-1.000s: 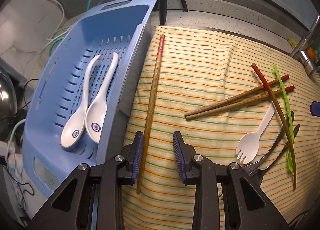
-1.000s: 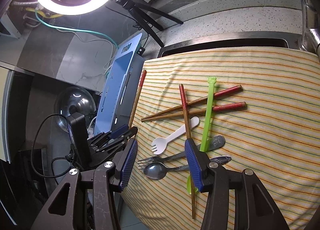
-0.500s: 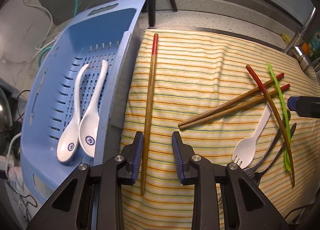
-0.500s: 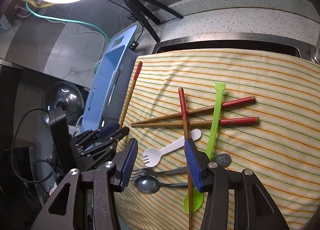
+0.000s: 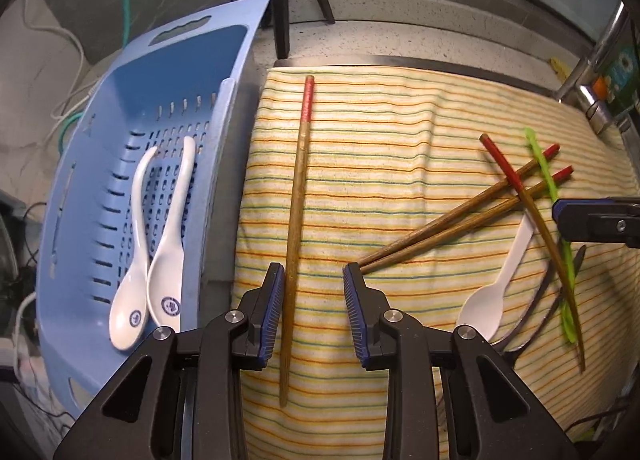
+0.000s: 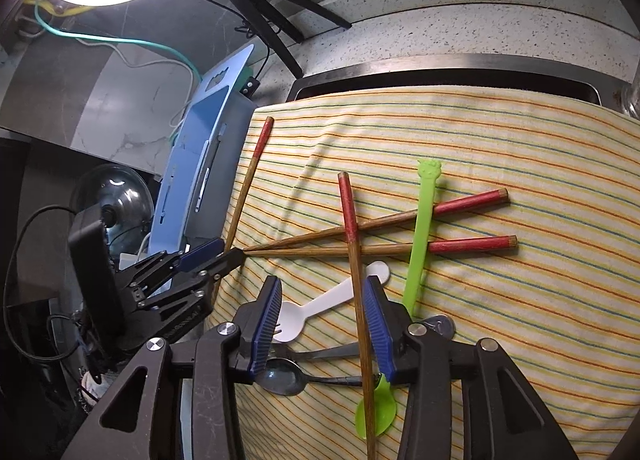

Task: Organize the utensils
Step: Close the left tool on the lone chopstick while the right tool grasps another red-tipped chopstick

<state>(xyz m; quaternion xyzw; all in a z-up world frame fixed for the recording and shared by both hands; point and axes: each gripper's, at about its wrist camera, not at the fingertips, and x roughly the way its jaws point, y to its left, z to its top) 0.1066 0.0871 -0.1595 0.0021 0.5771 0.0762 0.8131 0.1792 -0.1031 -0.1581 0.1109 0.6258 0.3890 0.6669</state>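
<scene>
Covering the bench, a striped cloth point(image 5: 400, 140) carried scattered chopsticks point(image 6: 380, 236); a blue basket point(image 5: 100, 164) sat off its left edge. Both grippers, left point(image 5: 314, 314) and right point(image 6: 320, 320), gaped, the right closing around one chopstick point(image 6: 356, 280).

Left wrist view: looked steeply down, close over the striped cloth point(image 5: 400, 132). Right wrist view: looked down more shallowly, from the right. Both shared the cloth, crossed chopsticks point(image 6: 400, 236), blue basket point(image 5: 100, 164).

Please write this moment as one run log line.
left claw: open over lone chopstick | right claw: closing around crossing chopstick, not gripped | basket: two spoons
</scene>
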